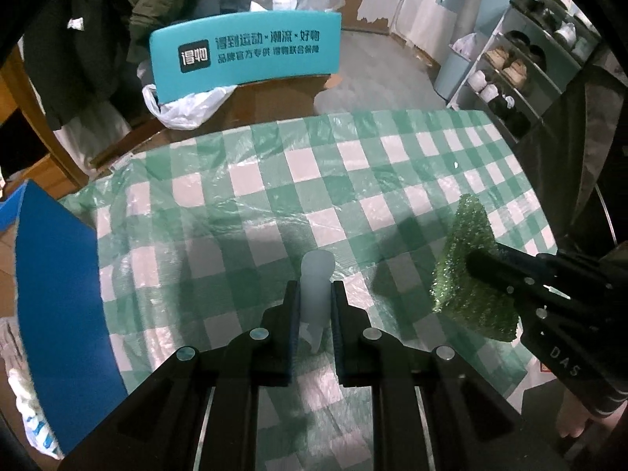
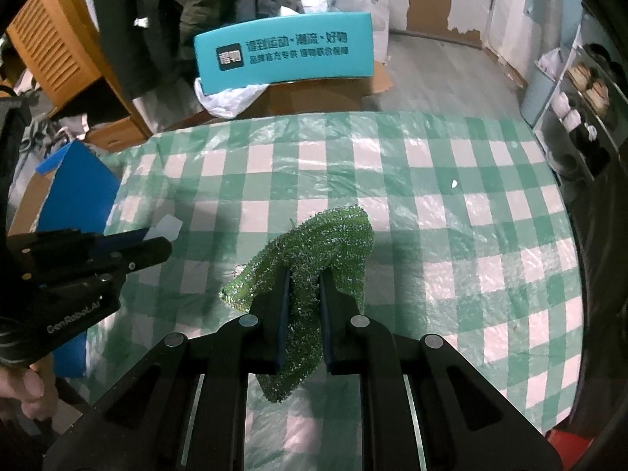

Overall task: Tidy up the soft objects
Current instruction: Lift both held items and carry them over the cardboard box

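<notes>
The checked table [image 1: 274, 180] is lying bare ahead to its far edge, a blue box [image 1: 59, 294] bordering its left. The left gripper [image 1: 313, 294] fingers are pinching a pale translucent piece [image 1: 316, 274]; the right gripper [image 2: 305, 278] fingers are pinching a crumpled, glittery green scouring cloth [image 2: 314, 243] above the table.

The left gripper [image 1: 314, 294] pinches a pale, translucent white soft tube-shaped piece [image 1: 315, 274] between its black fingers [image 1: 288, 306], above the green-and-white checked plastic tablecloth [image 1: 251, 204]. To the right, the right gripper [image 1: 477, 265] clamps a glittery green mesh scrubbing cloth [image 1: 467, 243] — lifted, its lower edge drooping. A blue flat board [image 1: 59, 294] stands at the left edge — a teal printed box [image 1: 247, 55] lies beyond the table.
</notes>
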A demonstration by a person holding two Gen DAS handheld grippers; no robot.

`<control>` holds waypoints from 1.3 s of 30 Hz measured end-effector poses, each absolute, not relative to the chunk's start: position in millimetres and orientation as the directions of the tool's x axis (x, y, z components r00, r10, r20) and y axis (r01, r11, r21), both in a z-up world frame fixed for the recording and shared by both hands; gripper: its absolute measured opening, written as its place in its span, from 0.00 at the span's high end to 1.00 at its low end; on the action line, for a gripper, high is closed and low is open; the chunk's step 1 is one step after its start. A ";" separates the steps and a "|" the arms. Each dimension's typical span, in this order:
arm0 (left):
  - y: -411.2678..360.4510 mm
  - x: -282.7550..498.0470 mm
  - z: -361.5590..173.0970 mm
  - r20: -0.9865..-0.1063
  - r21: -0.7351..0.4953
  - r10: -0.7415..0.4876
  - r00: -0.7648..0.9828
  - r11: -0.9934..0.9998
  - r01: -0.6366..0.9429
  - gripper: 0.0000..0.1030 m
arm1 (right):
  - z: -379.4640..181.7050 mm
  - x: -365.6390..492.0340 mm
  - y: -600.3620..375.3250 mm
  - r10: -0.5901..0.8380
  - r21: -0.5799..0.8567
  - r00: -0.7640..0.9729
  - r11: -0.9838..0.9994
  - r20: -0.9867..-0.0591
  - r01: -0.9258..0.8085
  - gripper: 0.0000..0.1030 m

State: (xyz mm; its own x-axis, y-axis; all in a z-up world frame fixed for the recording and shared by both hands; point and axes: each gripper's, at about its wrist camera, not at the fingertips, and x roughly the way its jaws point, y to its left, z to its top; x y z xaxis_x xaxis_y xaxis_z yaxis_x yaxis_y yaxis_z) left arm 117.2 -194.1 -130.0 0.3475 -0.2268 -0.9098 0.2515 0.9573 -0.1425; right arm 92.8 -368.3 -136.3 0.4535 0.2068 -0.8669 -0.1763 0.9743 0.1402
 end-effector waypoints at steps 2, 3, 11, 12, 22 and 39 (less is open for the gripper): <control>-190.2 113.3 -125.1 -0.908 -0.142 -0.226 0.352 0.958 0.249 0.86 | -130.8 90.0 -364.5 0.211 0.137 0.457 0.972 -0.864 -0.190 0.88; -187.9 111.0 -122.7 -0.907 -0.139 -0.224 0.356 0.959 0.248 0.86 | -129.3 88.9 -363.6 0.211 0.135 0.460 0.972 -0.862 -0.193 0.88; -172.0 95.3 -107.8 -0.901 -0.135 -0.220 0.375 0.962 0.239 0.86 | -111.8 78.8 -350.0 0.217 0.121 0.472 0.967 -0.854 -0.225 0.88; -169.2 93.2 -105.7 -0.900 -0.134 -0.219 0.378 0.962 0.236 0.86 | -110.0 77.5 -348.1 0.218 0.119 0.473 0.966 -0.854 -0.230 0.88; -140.9 73.9 -87.1 -0.889 -0.129 -0.205 0.409 0.970 0.206 0.86 | -91.8 65.0 -322.4 0.232 0.099 0.480 0.953 -0.846 -0.286 0.88; -85.6 45.6 -55.3 -0.862 -0.123 -0.185 0.472 0.979 0.159 0.86 | -65.6 52.9 -260.8 0.290 0.090 0.480 0.913 -0.828 -0.397 0.88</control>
